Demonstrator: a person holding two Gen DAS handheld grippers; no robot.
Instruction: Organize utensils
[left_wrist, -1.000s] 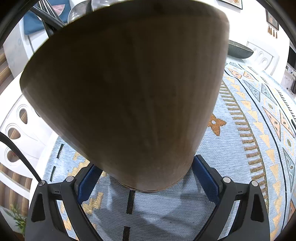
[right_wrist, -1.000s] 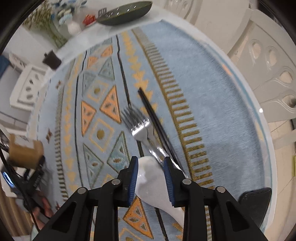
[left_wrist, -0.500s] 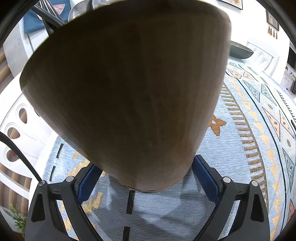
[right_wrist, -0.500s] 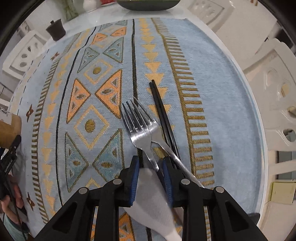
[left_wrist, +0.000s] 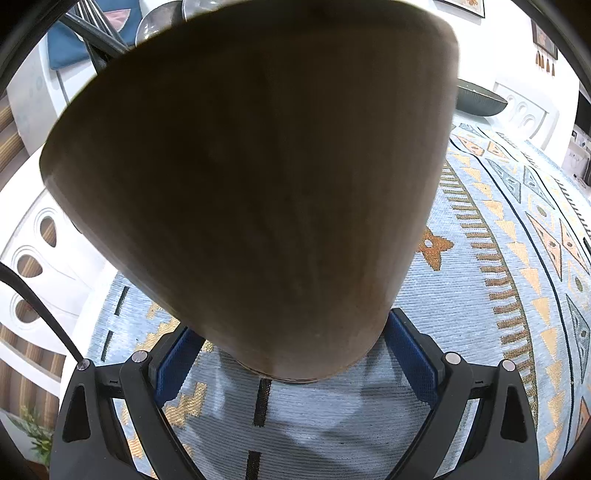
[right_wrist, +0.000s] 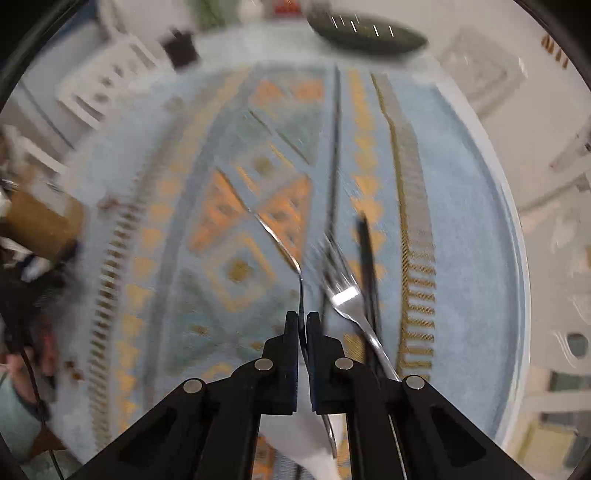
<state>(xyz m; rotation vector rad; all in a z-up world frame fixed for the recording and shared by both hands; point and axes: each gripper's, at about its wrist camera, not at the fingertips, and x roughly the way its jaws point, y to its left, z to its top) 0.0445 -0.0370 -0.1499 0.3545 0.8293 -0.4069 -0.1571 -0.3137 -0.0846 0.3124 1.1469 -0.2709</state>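
Note:
A wooden cup (left_wrist: 258, 184) fills the left wrist view, and my left gripper (left_wrist: 293, 350) is shut on its base, a blue pad on either side. Dark handles (left_wrist: 92, 33) stick out of its top. In the blurred right wrist view my right gripper (right_wrist: 303, 317) is shut on a steel fork (right_wrist: 284, 251), seen edge-on, its curved head rising up and left of the fingertips. A second fork (right_wrist: 343, 291) and black chopsticks (right_wrist: 367, 266) lie on the patterned cloth (right_wrist: 461, 221) just to the right. A white spoon-like piece (right_wrist: 306, 446) lies under the fingers.
A dark bowl (right_wrist: 365, 33) stands at the table's far edge, also seen as the dark bowl (left_wrist: 476, 98) in the left wrist view. The wooden cup (right_wrist: 40, 225) shows at the left, with a person's hand below it. White chairs ring the round table.
My right gripper has shut on one fork, rolled and risen a little, so the fork now stands edge-on off the cloth. The left gripper and cup have not moved.

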